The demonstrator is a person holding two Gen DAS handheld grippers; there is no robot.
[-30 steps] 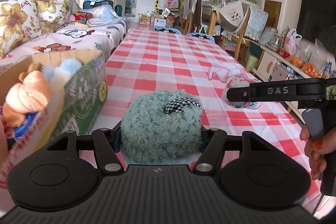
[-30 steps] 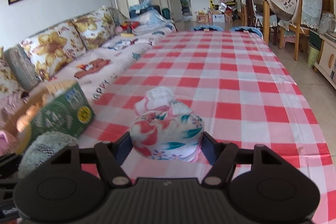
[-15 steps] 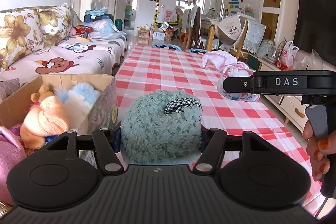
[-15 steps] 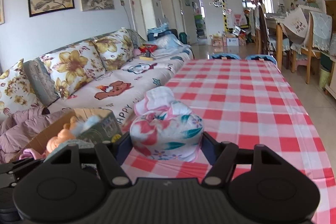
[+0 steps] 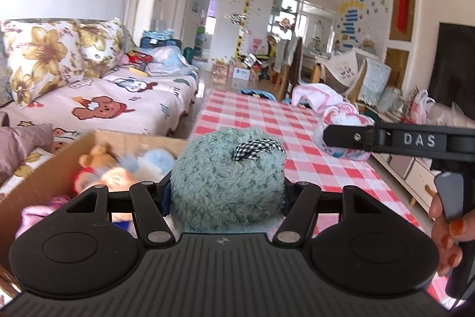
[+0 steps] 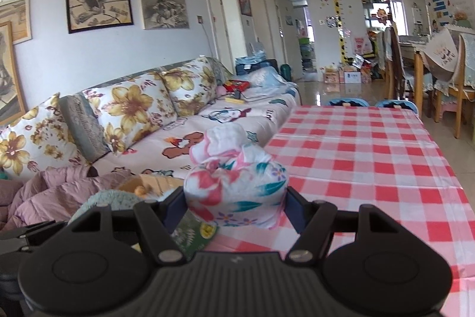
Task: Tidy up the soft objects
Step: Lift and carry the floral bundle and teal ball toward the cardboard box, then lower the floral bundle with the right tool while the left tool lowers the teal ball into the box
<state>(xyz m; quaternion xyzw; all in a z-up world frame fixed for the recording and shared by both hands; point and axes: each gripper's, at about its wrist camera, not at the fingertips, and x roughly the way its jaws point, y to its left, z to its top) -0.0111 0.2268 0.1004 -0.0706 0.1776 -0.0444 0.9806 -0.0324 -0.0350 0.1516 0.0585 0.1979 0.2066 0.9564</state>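
My left gripper (image 5: 227,192) is shut on a fluffy teal plush (image 5: 225,177) with a checked patch, held in the air at the right edge of an open cardboard box (image 5: 44,168). The box holds several plush toys (image 5: 118,168). My right gripper (image 6: 236,198) is shut on a floral cloth bundle (image 6: 237,186), held above the near left part of the red checked table (image 6: 371,162). That bundle and the right gripper also show in the left wrist view (image 5: 341,132). The teal plush shows at lower left in the right wrist view (image 6: 109,198).
A sofa (image 6: 178,115) with floral cushions runs along the left, with a mauve jacket (image 6: 53,192) on it. Chairs (image 6: 415,73) and a dining table stand at the far right. A sideboard (image 5: 415,168) lines the table's right side.
Both grippers have risen and moved left toward the box with their loads. The box interior now shows more fully under the left gripper.
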